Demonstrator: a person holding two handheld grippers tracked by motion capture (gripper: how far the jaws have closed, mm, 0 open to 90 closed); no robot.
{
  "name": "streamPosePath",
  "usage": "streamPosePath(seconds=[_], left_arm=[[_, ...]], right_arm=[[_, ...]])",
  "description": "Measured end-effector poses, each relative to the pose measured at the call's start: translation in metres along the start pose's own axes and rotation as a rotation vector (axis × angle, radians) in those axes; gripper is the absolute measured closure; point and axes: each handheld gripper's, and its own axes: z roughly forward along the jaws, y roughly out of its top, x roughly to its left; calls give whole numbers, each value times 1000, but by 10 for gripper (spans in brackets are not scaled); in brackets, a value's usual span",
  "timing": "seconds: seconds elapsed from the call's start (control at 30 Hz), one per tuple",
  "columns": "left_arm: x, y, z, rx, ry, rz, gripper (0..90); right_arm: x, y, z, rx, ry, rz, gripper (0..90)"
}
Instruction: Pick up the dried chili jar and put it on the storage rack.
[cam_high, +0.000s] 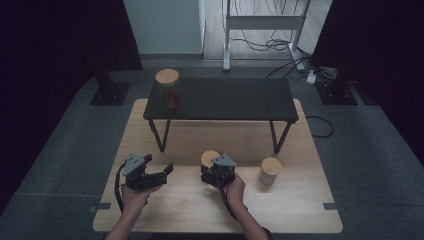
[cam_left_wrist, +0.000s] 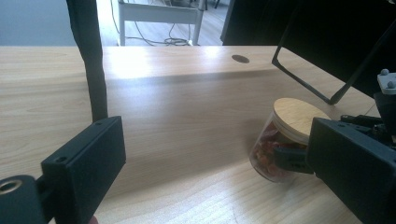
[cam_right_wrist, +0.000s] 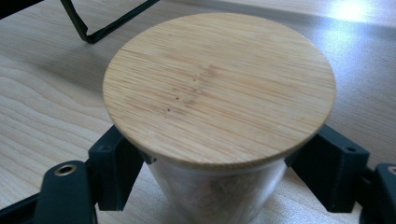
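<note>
A glass jar with a round bamboo lid (cam_right_wrist: 219, 84) stands in the middle of the wooden table (cam_high: 190, 210). My right gripper (cam_right_wrist: 222, 175) is shut on it, one black pad pressing on each side of the glass just under the lid. In the high view this jar (cam_high: 209, 158) sits just beyond the right gripper (cam_high: 210, 164). The left gripper view shows it (cam_left_wrist: 280, 140) leaning, with orange-red pieces inside. My left gripper (cam_high: 159, 164) is held left of the jar, open, with nothing between its jaws (cam_left_wrist: 219, 168).
A low black shelf (cam_high: 225, 97) on thin legs spans the back of the table. On its left end stands a second lidded jar (cam_high: 168, 90) with reddish contents. A third lidded jar (cam_high: 270, 171) stands on the table to the right of my right gripper.
</note>
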Motion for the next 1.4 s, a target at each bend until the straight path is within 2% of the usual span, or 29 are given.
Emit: streamPosePath(seconds=[0.1, 0.4, 0.73, 1.4], left_arm=[[0, 0, 0, 1, -2, -2, 45], [0, 0, 0, 1, 0, -4, 44], [-1, 0, -1, 1, 3, -4, 45], [-1, 0, 1, 6, 11, -3, 44]], right_arm=[[2, 0, 0, -2, -7, 7, 234], [6, -2, -1, -12, -20, -28, 249], [8, -4, -2, -21, -27, -37, 252], [2, -11, -14, -49, -16, -27, 252]])
